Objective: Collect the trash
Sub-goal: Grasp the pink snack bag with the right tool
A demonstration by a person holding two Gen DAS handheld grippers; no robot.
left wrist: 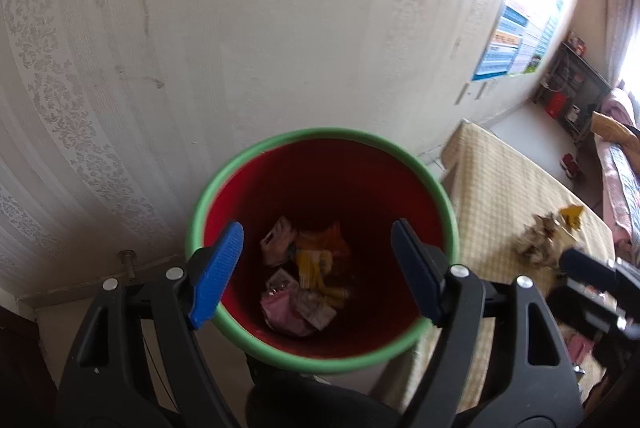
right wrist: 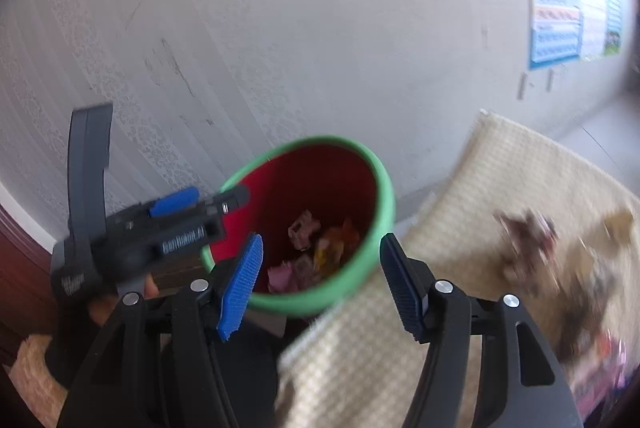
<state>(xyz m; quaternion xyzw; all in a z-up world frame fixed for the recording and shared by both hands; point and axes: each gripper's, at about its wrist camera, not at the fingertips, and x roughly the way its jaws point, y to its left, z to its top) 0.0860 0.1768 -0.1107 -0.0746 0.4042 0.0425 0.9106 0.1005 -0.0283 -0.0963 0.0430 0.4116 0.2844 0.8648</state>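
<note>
A red bin with a green rim (left wrist: pixel 320 135) stands by the wall, with several wrappers (left wrist: pixel 308 268) inside. My left gripper (left wrist: pixel 316 272) is open and empty, right above the bin's mouth. The bin's rim also shows in the right wrist view (right wrist: pixel 384 195), with the left gripper (right wrist: pixel 176 224) at its left edge. My right gripper (right wrist: pixel 320 280) is open and empty, above the bin's near rim and the table's corner. A pile of crumpled trash (left wrist: pixel 540 240) lies on the table, blurred in the right wrist view (right wrist: pixel 532 244). The right gripper's body (left wrist: pixel 592 288) shows beside it.
The table (left wrist: pixel 500 179) has a beige checked cloth and stands right of the bin. A patterned wall (left wrist: pixel 240 47) is close behind the bin, with a poster (left wrist: pixel 516 39) on it. A dark shelf (left wrist: pixel 576 87) and a bed (left wrist: pixel 616 155) are at the far right.
</note>
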